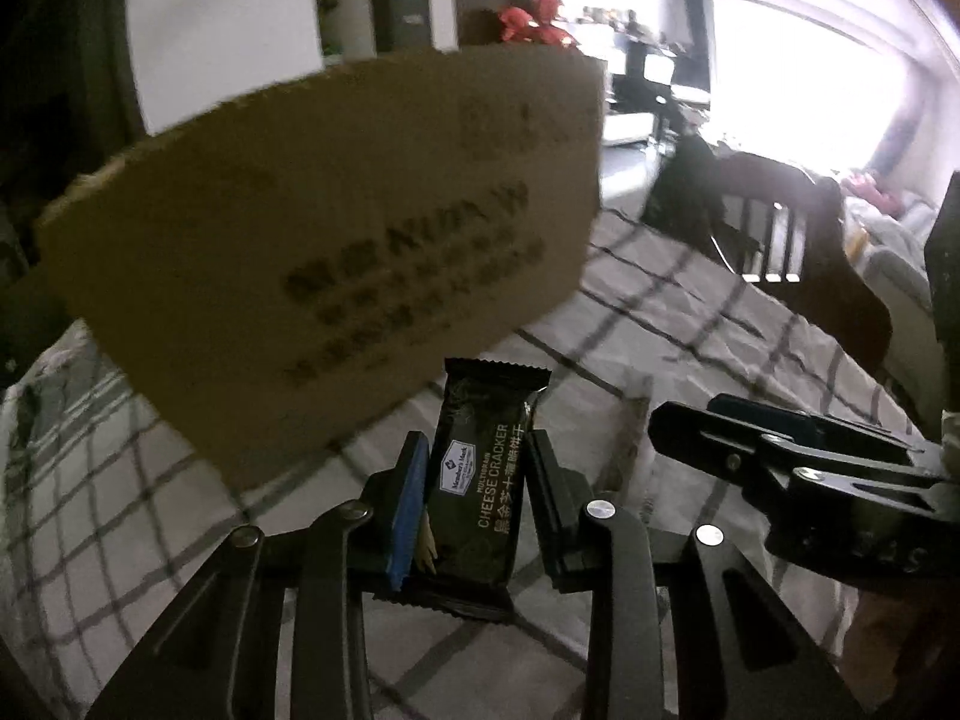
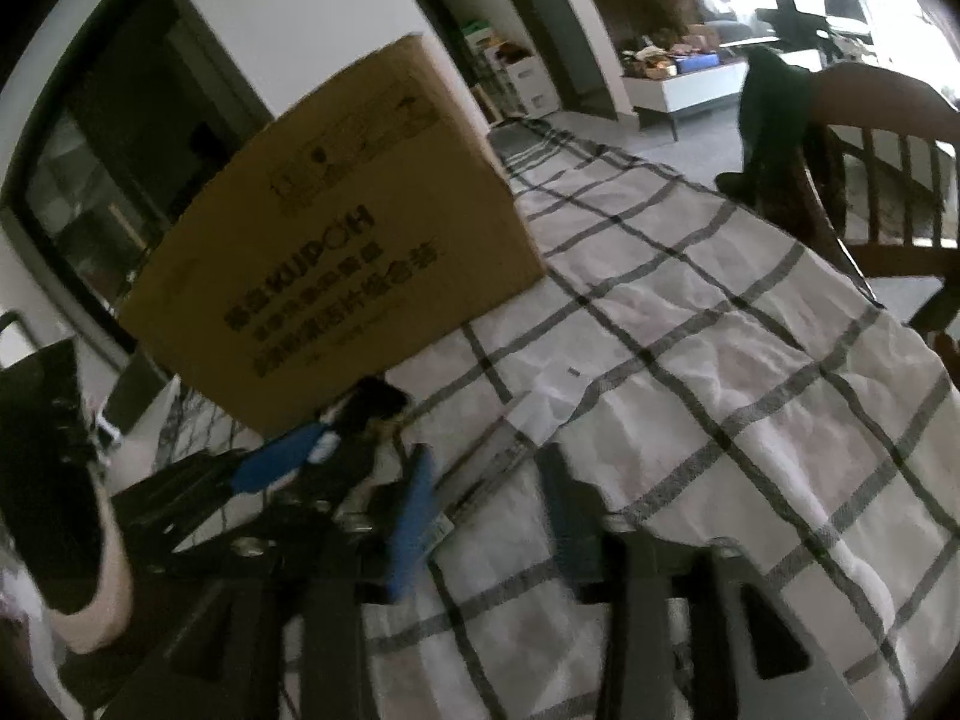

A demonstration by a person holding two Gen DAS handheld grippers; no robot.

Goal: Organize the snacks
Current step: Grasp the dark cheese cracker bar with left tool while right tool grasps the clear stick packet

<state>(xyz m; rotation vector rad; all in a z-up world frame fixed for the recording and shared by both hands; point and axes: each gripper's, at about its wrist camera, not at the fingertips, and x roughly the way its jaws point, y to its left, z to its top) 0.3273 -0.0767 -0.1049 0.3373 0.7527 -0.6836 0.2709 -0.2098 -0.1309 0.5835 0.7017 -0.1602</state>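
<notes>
While the left gripper (image 1: 477,480) pinches the cracker packet (image 1: 480,480) above the checked cloth (image 1: 690,348), the cardboard box (image 1: 336,252) looms at eleven o'clock; its slick wrapper could slip out short of it, and the right gripper (image 2: 492,504) hangs empty, jaws wide

The left gripper (image 1: 474,480) is clamped on a dark packet, held above the table — blue pad on one finger; the right gripper (image 2: 489,510) stands with jaws apart, nothing between them.
</notes>
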